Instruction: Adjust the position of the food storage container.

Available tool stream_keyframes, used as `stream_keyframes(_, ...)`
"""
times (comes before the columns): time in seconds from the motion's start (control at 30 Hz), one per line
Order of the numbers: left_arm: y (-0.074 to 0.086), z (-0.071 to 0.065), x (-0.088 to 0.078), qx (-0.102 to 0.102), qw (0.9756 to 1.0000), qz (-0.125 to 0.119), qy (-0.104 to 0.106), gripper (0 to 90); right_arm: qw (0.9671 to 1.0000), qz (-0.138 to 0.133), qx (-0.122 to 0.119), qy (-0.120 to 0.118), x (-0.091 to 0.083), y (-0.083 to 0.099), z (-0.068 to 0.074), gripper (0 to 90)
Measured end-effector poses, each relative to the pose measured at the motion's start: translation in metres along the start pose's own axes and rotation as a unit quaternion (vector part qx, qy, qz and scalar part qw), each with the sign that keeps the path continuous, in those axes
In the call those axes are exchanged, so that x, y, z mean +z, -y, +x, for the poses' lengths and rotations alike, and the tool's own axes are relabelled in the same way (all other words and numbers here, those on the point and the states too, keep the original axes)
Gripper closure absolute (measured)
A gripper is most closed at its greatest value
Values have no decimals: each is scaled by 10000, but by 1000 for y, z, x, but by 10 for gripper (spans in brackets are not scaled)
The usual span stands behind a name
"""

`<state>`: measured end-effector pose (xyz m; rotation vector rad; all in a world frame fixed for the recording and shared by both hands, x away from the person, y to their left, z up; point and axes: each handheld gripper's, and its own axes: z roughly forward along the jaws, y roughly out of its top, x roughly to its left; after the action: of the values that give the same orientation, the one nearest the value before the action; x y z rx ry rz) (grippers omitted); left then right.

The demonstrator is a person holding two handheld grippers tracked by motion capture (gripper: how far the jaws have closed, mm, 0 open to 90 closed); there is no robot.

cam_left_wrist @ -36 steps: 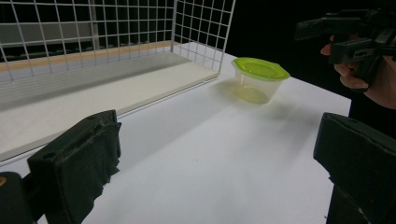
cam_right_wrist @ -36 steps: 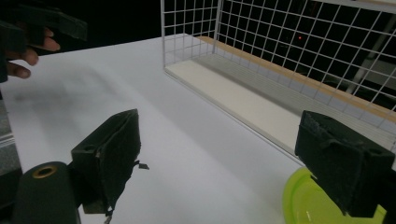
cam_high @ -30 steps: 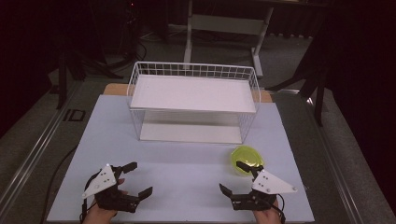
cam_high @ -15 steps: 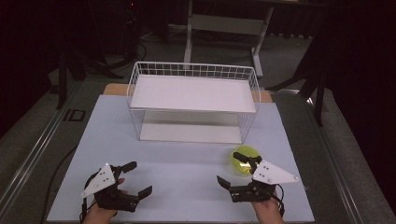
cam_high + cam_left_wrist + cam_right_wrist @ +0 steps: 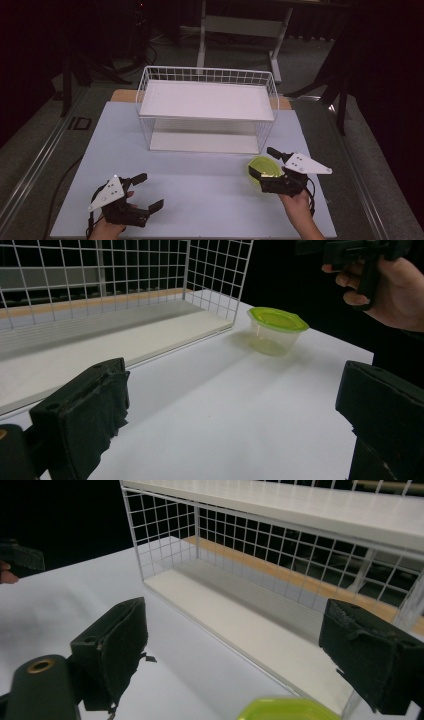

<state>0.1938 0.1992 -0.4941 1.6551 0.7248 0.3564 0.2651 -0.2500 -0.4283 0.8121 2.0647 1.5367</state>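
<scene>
Nearest you, your left gripper [image 5: 147, 191] rests low on the white table [image 5: 200, 200], jaws spread wide with nothing between them. Your right gripper [image 5: 263, 161] hovers with its jaws parted on either side of the small clear plastic tub with a lime-green lid [image 5: 263, 167], not closed on it. The tub sits just before the white wire two-tier rack [image 5: 207, 107].

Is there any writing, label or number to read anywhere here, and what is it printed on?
"ID": large pale letters on the grey floor strip left of the white table, seen in the high view.
No label, brand or number can be read on the green-lidded container, the white wire shelf rack or either gripper.
</scene>
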Motion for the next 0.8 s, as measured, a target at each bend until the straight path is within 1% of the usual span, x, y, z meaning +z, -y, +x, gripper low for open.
stream_keyframes(0.07,0,0,0,-28,10000,-5,17,15,10000,12,73,-17,-1,3,-8,135)
stream_keyframes(0.1,0,0,0,-28,10000,-2,17,15,9999,48,85,73,-1,5,-13,135)
stream_keyframes(0.13,0,0,1,-31,10000,-6,16,15,9999,76,74,106,-2,6,-16,140)
stream_keyframes(0.17,0,0,1,-37,10000,-4,22,15,9997,170,50,170,-2,8,-19,140)
stream_keyframes(0.23,1,0,1,-26,10000,1,25,15,9993,224,17,310,-2,11,-24,150)
stream_keyframes(0.27,1,0,2,-23,10000,14,25,15,9991,258,53,326,-3,13,-27,152)
stream_keyframes(0.3,1,0,2,-19,10000,25,29,15,9988,292,145,358,-3,16,-31,215)
stream_keyframes(0.33,1,0,2,-13,10000,34,30,15,9987,328,165,349,-4,18,-34,256)
stream_keyframes(0.37,1,0,2,-10,10000,41,30,15,9983,359,218,392,-5,20,-38,260)
stream_keyframes(0.4,1,0,2,-9,10000,42,32,15,9979,365,275,463,-6,22,-41,292)
stream_keyframes(0.43,1,0,2,-8,10000,36,39,15,9978,366,323,458,-8,24,-45,343)
stream_keyframes(0.5,1,0,2,-5,10000,34,40,15,9970,449,320,545,-9,29,-51,371)
stream_keyframes(0.53,1,0,2,-5,10000,40,39,15,9966,478,335,574,-11,31,-53,420)
stream_keyframes(0.57,1,0,2,-18,10000,39,40,15,9962,510,350,614,-12,33,-56,435)
stream_keyframes(0.67,1,0,3,-30,10000,36,42,15,9947,597,410,725,-16,38,-64,556)
stream_keyframes(0.7,1,0,3,-34,10000,35,42,15,9940,611,442,788,-18,40,-67,617)
stream_keyframes(0.73,1,0,3,-32,10000,30,42,15,9933,646,482,822,-19,42,-71,642)
stream_keyframes(0.8,1,0,3,-31,10000,26,48,16,9914,757,478,958,-22,47,-75,736)
